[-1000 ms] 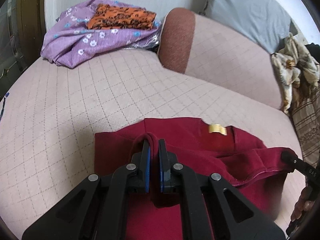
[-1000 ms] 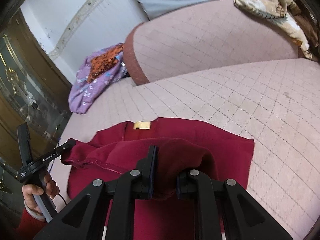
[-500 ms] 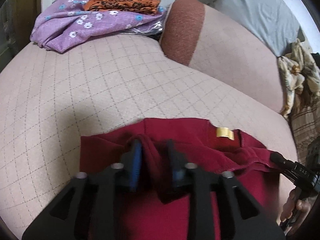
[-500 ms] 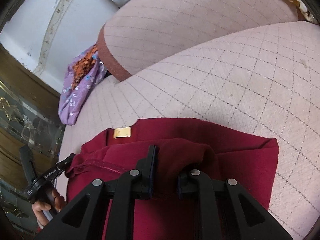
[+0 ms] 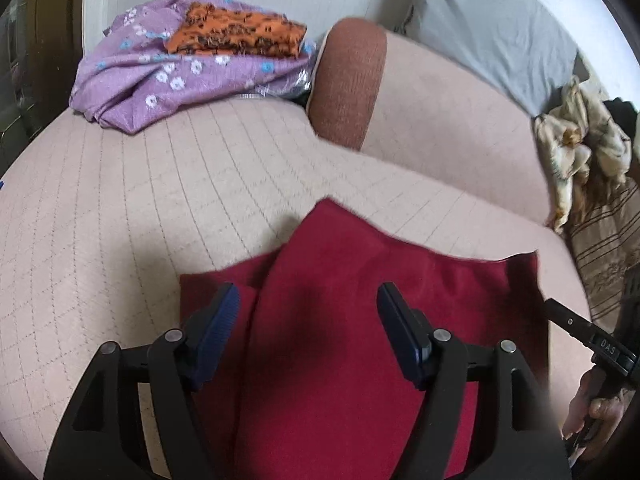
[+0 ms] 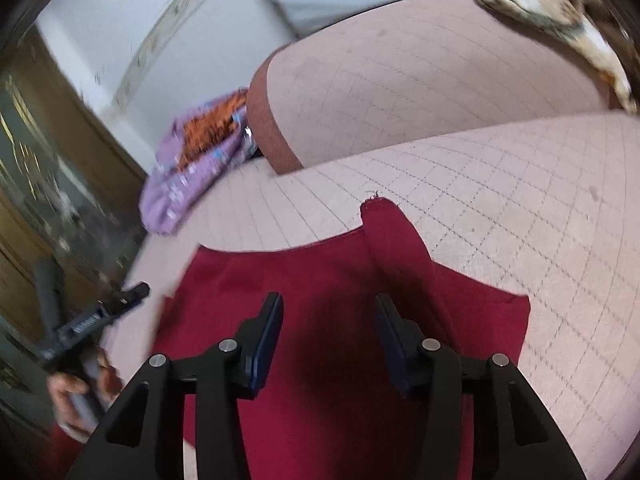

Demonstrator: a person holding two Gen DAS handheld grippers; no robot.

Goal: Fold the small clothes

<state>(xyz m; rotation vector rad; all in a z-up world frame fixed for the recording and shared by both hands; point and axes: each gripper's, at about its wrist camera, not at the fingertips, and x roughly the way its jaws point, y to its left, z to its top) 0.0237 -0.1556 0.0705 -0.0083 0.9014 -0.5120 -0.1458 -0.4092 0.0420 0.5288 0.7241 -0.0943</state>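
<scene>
Left gripper (image 5: 308, 300) stands wide apart, holding nothing, over the red garment (image 5: 360, 280) lying on the quilted sofa (image 5: 120, 220); purple cloth (image 5: 160, 80) at eleven o'clock. Right gripper (image 6: 328, 308) likewise gapes over the garment (image 6: 320, 280), left tool at nine o'clock.

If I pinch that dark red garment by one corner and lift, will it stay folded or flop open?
The dark red fabric garment would likely flop: it lies limp on the quilted pink cushion with a loose flap poking out. It probably won't slide much, as both look matte. Both grippers, left and right, are open.
</scene>
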